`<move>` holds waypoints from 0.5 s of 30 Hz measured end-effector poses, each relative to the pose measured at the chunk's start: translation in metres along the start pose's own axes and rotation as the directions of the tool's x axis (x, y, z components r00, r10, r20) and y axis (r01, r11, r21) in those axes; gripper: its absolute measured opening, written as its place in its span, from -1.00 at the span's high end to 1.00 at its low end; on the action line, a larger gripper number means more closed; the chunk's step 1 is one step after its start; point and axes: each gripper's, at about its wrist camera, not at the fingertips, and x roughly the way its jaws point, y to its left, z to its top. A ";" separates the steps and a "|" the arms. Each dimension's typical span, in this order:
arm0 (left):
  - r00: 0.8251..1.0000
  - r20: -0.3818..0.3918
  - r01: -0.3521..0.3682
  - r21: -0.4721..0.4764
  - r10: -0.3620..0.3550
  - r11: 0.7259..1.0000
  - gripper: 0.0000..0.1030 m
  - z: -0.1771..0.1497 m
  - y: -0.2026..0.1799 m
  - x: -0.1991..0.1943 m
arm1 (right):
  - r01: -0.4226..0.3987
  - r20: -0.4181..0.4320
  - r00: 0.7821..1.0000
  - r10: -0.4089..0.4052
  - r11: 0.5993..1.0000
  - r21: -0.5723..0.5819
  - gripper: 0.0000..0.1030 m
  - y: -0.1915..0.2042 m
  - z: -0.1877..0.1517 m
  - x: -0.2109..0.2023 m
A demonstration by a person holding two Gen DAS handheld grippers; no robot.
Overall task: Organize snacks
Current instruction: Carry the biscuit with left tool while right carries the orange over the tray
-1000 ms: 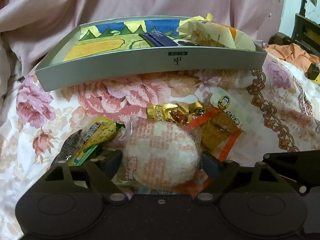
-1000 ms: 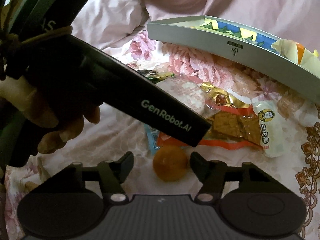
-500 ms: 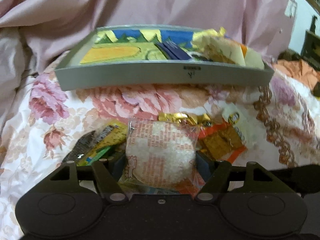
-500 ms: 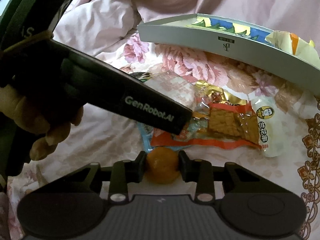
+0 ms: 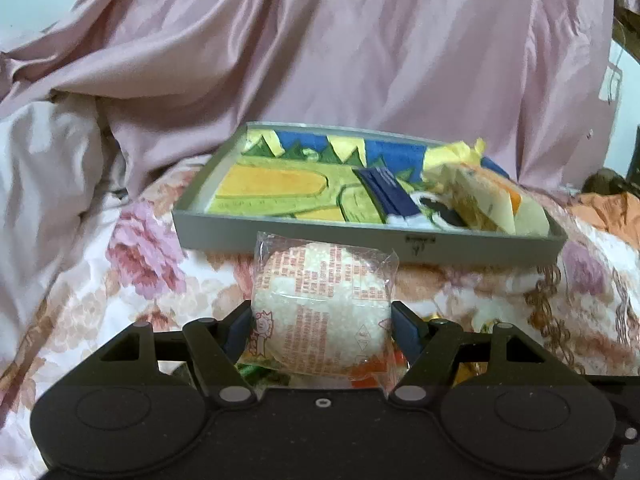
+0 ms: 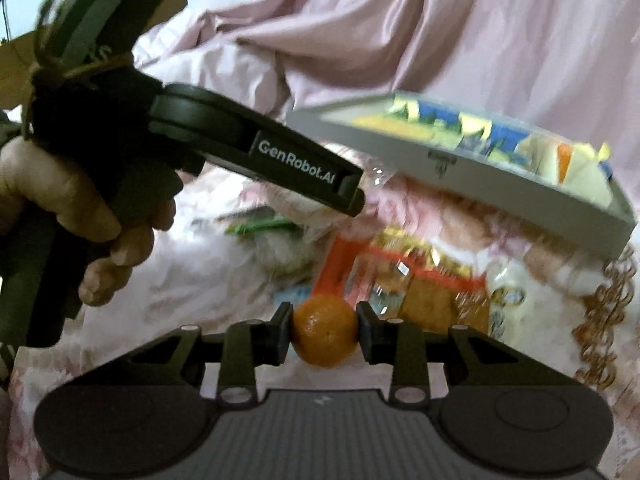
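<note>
Left wrist view: the left gripper (image 5: 322, 316) clamps a wrapped rice cake (image 5: 324, 308); the tray (image 5: 360, 238) lies just beyond, at twelve o'clock. Right wrist view: the right gripper (image 6: 325, 330) pinches an orange (image 6: 325, 330); the tray (image 6: 460, 168) lies at one o'clock, farther off.

The left gripper (image 5: 322, 320) is matte black plastic: a broad body with two shallow round discs, a small hex screw at its centre, silver pivot pins at the linkage joints, triangular cut-outs in the arms, and dark blue pads on its fingers (image 5: 404, 330). The right gripper (image 6: 324, 330) has the same black build, with a ribbed grey panel bearing a small white mark between its discs. Seen from the right wrist, the left gripper's side carries white "GenRobot.AI" lettering, and the hand (image 6: 92, 232) on its black handle is bare.
</note>
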 end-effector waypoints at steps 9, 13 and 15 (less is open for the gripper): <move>0.996 0.079 -0.045 -0.051 0.049 0.998 -0.42 0.025 -0.004 0.003 | 0.121 0.217 0.969 -0.117 0.993 -0.005 0.27 -0.013 0.020 -0.016; 0.990 0.125 -0.056 -0.088 0.066 0.995 -0.42 0.043 -0.004 0.009 | 0.217 0.315 0.924 -0.217 0.976 0.034 0.27 -0.030 0.032 -0.013; 0.987 0.140 -0.064 -0.101 0.078 0.993 -0.42 0.051 -0.006 0.014 | 0.253 0.329 0.908 -0.261 0.965 0.066 0.27 -0.041 0.037 -0.007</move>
